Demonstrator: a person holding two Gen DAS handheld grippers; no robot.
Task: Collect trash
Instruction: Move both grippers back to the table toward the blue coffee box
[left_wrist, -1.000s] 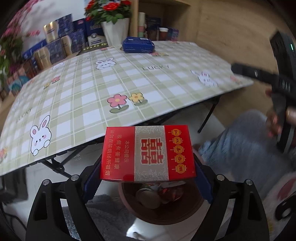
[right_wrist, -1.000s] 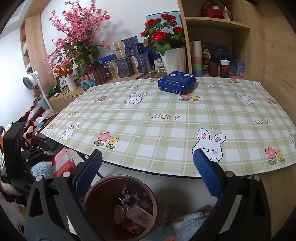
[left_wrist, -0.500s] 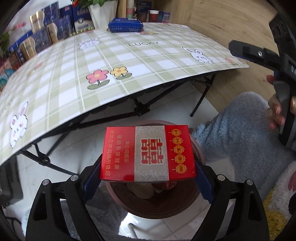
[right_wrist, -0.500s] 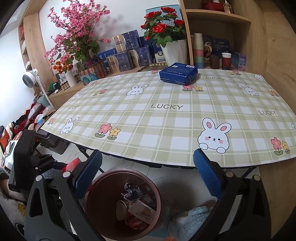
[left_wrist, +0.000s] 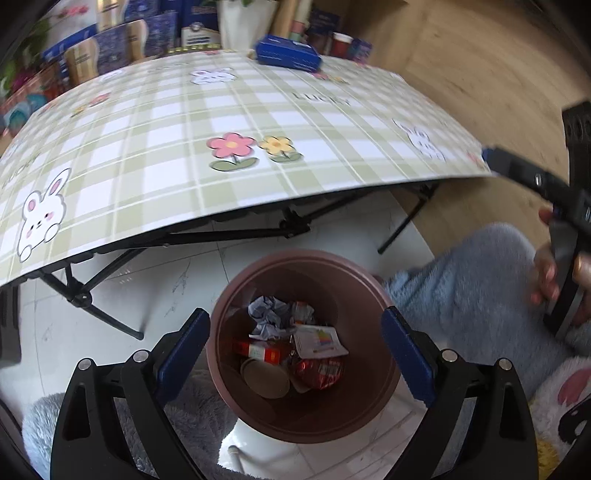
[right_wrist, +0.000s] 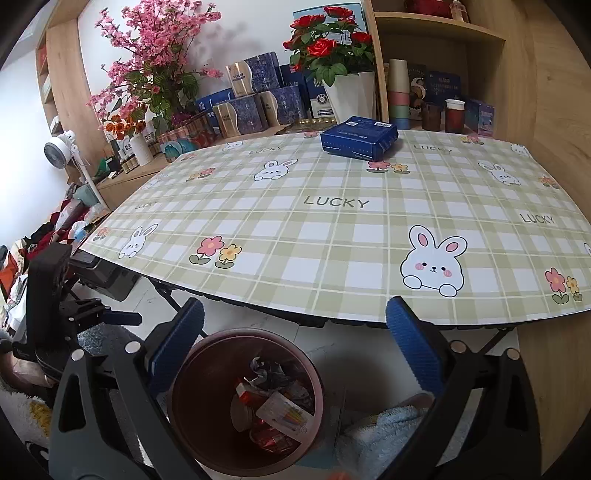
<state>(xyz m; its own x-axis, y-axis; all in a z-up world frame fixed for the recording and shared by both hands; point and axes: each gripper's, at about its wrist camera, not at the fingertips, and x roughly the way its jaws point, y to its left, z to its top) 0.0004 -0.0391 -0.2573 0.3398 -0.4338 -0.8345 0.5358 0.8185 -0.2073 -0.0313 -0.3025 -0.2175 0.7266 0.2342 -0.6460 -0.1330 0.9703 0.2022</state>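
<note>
Left gripper (left_wrist: 295, 343) jaws just opened wide, empty, over brown bin (left_wrist: 236, 288); red box (left_wrist: 258, 350) apparently inside among trash. Right gripper (right_wrist: 295, 343) open, empty. Blue box (right_wrist: 358, 142) on tabletop (right_wrist: 332, 229).

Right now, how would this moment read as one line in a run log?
left tool: just opened, empty, over bin | red pack: in bin | right tool: open, empty | blue box: on table
</note>
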